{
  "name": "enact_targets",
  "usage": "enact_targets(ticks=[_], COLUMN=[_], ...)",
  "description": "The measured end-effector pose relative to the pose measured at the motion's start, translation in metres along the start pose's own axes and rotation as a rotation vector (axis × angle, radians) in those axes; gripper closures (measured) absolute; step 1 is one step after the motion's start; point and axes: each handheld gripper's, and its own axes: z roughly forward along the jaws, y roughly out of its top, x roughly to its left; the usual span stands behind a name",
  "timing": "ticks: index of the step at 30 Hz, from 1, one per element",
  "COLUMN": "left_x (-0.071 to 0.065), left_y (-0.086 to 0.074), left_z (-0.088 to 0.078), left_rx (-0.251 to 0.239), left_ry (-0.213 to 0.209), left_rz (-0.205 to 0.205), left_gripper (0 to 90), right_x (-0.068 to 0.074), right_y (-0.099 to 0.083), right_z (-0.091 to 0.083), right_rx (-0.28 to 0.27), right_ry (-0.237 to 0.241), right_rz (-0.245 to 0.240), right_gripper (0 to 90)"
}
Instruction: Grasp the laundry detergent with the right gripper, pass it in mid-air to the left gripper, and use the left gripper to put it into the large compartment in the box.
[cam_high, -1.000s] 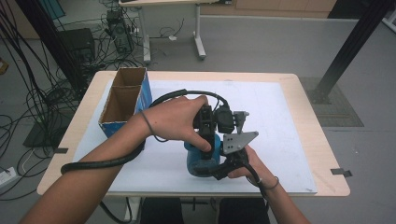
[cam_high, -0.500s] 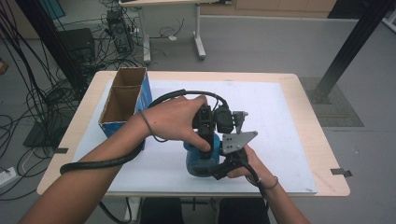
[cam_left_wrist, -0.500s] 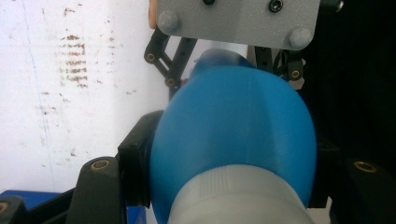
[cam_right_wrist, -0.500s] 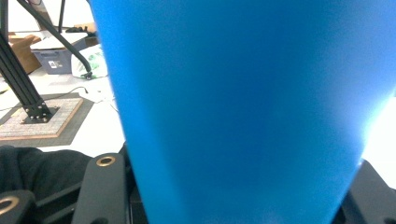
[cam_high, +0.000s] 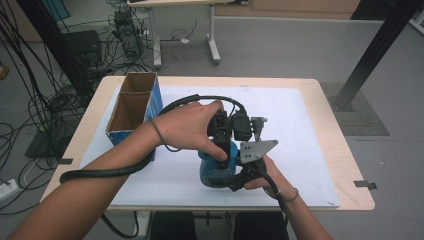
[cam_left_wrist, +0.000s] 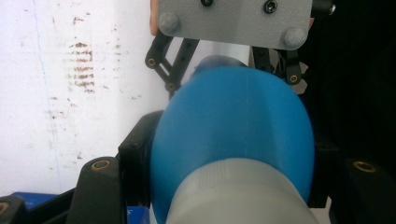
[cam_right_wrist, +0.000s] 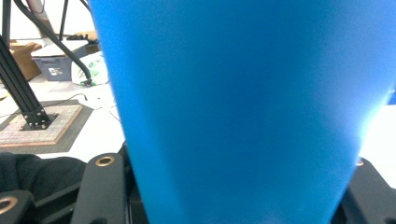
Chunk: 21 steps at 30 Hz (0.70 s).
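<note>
The blue bottle (cam_high: 216, 167) was near the front edge of the table (cam_high: 330, 145), on the white sheet (cam_high: 295, 125), between the person's two hands. It was in front of the cardboard box (cam_high: 134, 107) and to its right, with a gap between them.

The left gripper (cam_high: 223, 137) came from above, and both of its jaws pressed on the upper part of the bottle. In the left gripper view the bottle (cam_left_wrist: 233, 135) showed a grey ribbed part (cam_left_wrist: 233, 196) at the bottom of the picture, close to the camera, and its rounded blue body widened away from it. So in this view the long axis of the bottle ran along the jaws, with the grey end toward the camera.

The right gripper (cam_high: 239, 175) came from the person's side, low at the bottle, with its grey three-cornered plate (cam_high: 256, 150) on top. In the right gripper view the blue wall of the bottle (cam_right_wrist: 243, 107) stood between the two black jaws, narrow at the bottom of the picture and wider at the top. This gripper was also clamped on the bottle.

In the high view most of the bottle was hidden under the hands, so I could not tell if it stood exactly upright or a little tilted. Its blue body seemed to rest on the sheet.
</note>
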Motion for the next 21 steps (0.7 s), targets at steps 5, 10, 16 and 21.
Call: enact_targets(ticks=[5,10,16,21], left_x=[0.0001,0.0003,0.0015,0.0019], left_y=[0.0003,0.0008,0.0000,-0.0005], left_z=[-0.0002,0.0005,0.0001,-0.0014], left_rx=[-0.001,0.002,0.006,0.005], left_ry=[0.002,0.000,0.004,0.008], left_rz=[0.002,0.003,-0.005,-0.009], left_gripper=[37.3,37.4,37.4,37.4], right_x=[-0.0002,0.0000,0.0007,0.0003], right_y=[0.0005,0.0001,-0.0010,-0.0022], right_z=[-0.0015,-0.0027,-0.0029,-0.0036], right_rx=[-0.023,-0.031,-0.051,-0.056], right_ry=[-0.003,-0.006,-0.022,-0.040], right_rz=[0.004,0.008,0.030,0.037], right_gripper=[38.5,31.5,16.9,1.3])
